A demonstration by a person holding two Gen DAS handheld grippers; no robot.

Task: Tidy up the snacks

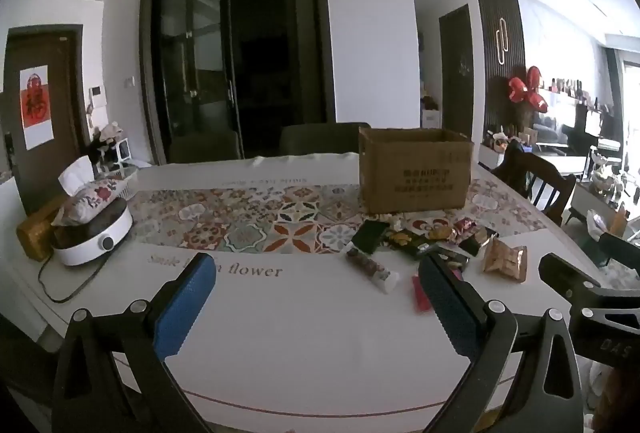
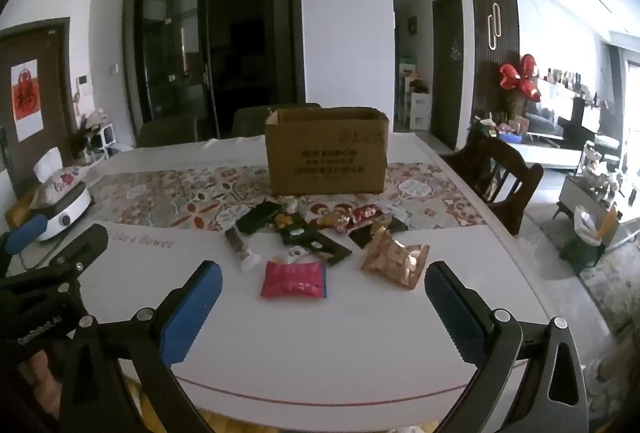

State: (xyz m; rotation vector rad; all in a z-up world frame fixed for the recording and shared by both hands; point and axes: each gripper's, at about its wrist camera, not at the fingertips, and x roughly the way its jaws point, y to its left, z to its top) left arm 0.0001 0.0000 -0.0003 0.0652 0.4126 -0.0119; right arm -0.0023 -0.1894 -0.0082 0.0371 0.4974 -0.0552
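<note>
An open cardboard box (image 2: 326, 153) stands on the patterned runner; the left wrist view shows the same box (image 1: 414, 171) to the right. In front of it several snack packets lie in a heap (image 2: 320, 229). Nearest me are a pink packet (image 2: 294, 279), a gold foil packet (image 2: 396, 259) and a long brown-and-white bar (image 2: 240, 247). My right gripper (image 2: 322, 283) hangs open above the table's near edge, the pink packet just beyond its fingers. My left gripper (image 1: 316, 279) is open too, left of the heap (image 1: 432, 239), with nothing between its pads.
A white round cooker (image 1: 94, 235) with a floral tissue pouch on top sits at the table's left end, its cord trailing on the cloth. A dark wooden chair (image 2: 498, 181) stands at the right side. Two chair backs (image 1: 320, 139) rise behind the far edge.
</note>
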